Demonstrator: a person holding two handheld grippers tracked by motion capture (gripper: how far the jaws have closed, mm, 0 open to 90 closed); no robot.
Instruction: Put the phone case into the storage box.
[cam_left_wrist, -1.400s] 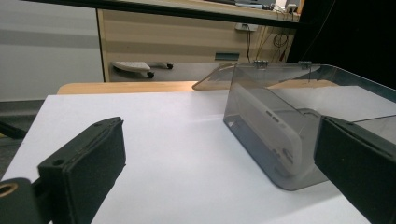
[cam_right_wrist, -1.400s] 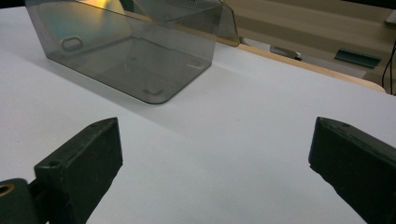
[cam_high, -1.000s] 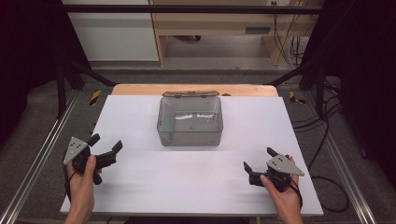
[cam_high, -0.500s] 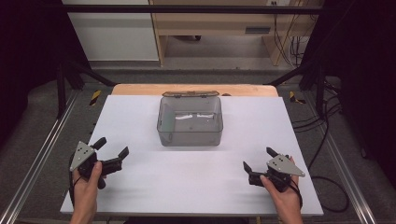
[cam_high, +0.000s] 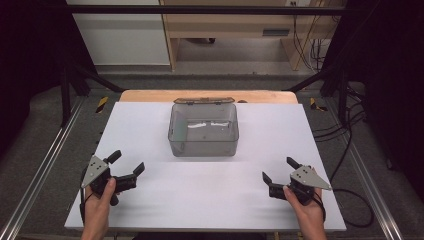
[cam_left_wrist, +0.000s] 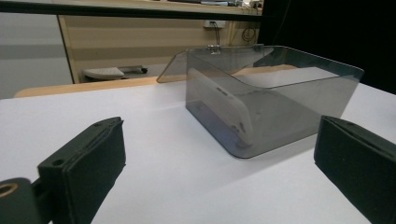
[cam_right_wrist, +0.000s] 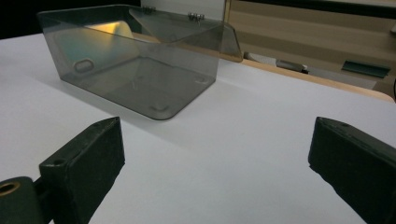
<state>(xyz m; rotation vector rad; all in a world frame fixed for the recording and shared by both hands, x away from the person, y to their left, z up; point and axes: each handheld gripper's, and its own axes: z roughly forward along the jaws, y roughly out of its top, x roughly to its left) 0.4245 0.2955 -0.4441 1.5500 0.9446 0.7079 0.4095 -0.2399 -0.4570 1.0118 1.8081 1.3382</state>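
The smoky transparent plastic box (cam_high: 203, 130) with its hinged lid folded back stands at the middle of the white table (cam_high: 210, 200). It looks light, stiff and slippery; I would pinch a thin wall. My left gripper (cam_high: 126, 167) and right gripper (cam_high: 278, 171) are wide open, well apart from it.

The box (cam_high: 203, 131) is smooth, shiny, see-through grey plastic, the table top (cam_high: 210, 195) is flat matt white, and its far edge (cam_high: 150, 95) looks like wood.
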